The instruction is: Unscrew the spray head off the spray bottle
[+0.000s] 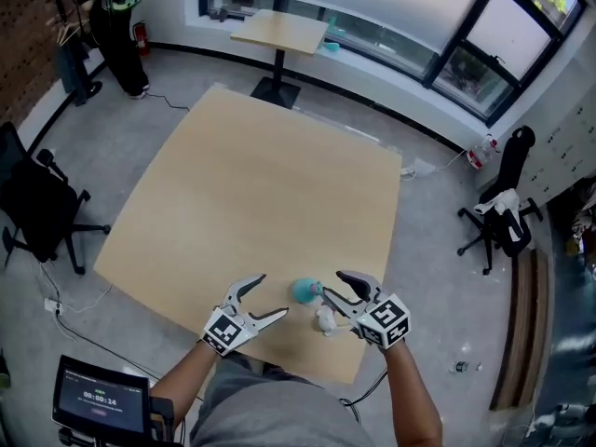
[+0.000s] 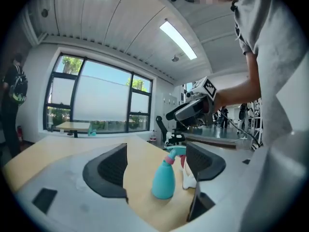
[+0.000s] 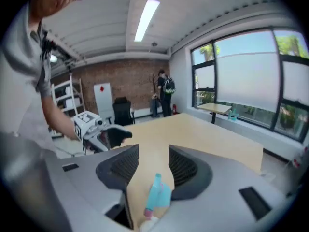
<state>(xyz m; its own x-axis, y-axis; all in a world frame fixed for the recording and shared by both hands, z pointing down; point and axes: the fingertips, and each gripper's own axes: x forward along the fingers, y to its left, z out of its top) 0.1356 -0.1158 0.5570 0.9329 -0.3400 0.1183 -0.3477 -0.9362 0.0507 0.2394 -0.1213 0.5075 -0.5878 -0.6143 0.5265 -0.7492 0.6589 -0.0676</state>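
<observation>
A teal spray bottle [image 1: 304, 291] stands upright on the wooden table [image 1: 251, 203] near its front edge. Its teal spray head [image 2: 176, 151] sits on the neck above a pink collar [image 2: 170, 160]. A small white object [image 1: 326, 320] with a red part lies just beside the bottle. My left gripper [image 1: 272, 296] hovers left of the bottle, open, with nothing between its fingers. On the bottle's other side my right gripper [image 1: 332, 283] hangs open and clear of it. In the right gripper view the bottle [image 3: 159, 197] shows low, beyond the jaws.
The table's near edge [image 1: 307, 371] lies close under my hands. A tablet [image 1: 98, 400] stands at lower left. Office chairs [image 1: 37, 208] [image 1: 503, 214] flank the table, a small table [image 1: 279, 32] stands by the window, and a person [image 1: 119, 21] stands far left.
</observation>
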